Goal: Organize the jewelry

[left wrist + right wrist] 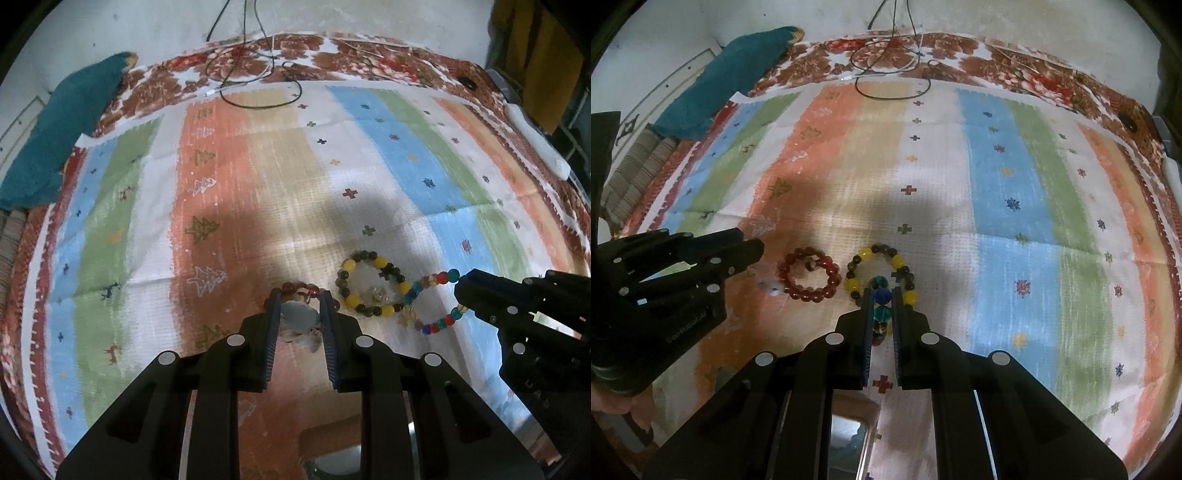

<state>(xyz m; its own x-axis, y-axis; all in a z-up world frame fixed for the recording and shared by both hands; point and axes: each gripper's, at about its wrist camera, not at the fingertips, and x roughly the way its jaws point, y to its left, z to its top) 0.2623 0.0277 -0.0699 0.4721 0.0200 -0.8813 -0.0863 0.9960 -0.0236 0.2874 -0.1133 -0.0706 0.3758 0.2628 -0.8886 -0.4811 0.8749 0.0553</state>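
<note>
Left hand-held gripper (298,301): jaws part-open around a pale blue-white charm (298,314), at the near edge of the red bead bracelet (808,275); no firm grip visible.
Right hand-held gripper (881,295): closed on the multicoloured bead bracelet (439,302), beads lined up between its fingers.
Yellow-and-dark bead bracelet (373,283): lying flat between the red and multicoloured ones.
Surface: striped cloth (406,147).
Far edge: black cable (258,92); teal fabric (62,125) far left.

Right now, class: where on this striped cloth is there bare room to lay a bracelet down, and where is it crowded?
Free: the wide stripes between the bracelets and the black cable, and the blue and green stripes right of the yellow bracelet. Crowded: around the red bracelet, yellow bracelet and multicolour bracelet, with the left gripper and right gripper there.
</note>
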